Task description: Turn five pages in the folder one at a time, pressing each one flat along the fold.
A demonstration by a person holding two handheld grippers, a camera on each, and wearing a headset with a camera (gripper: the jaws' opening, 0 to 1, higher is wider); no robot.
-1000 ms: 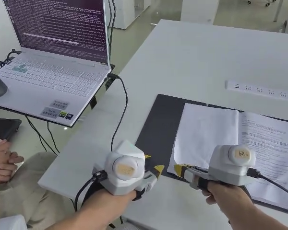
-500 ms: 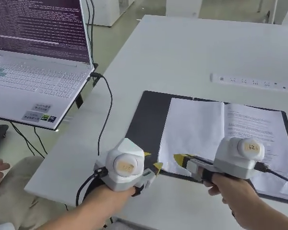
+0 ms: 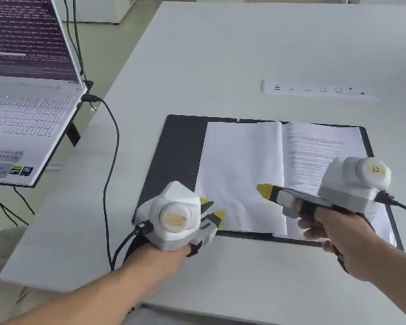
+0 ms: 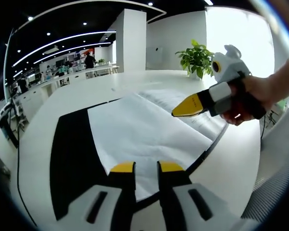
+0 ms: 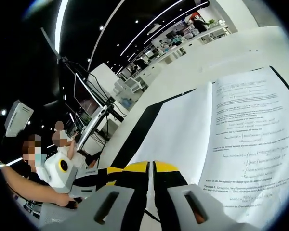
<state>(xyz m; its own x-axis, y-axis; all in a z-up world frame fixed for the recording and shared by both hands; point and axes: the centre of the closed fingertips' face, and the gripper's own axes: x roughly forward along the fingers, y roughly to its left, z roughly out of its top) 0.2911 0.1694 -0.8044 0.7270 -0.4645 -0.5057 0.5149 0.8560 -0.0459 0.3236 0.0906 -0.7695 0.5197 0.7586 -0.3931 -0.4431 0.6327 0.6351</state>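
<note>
fingers [image 4: 123, 168] of left gripper [image 4: 146, 167] slightly apart, right gripper [image 5: 151, 167] closed, empty; folder [image 3: 179, 156] lies crosswise.

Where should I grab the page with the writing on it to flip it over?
Probably take the printed page by its free right edge, coming in from the right. It lies flat and meets the other sheet at the middle fold, so only that outer edge looks free to lift.

Black folder [image 3: 179, 152] lies open flat, white pages [image 3: 240, 172] showing.

white laptop [image 3: 20, 101], power strip [image 3: 318, 89], potted plant [image 4: 197, 58], white table [image 3: 216, 54]
</note>
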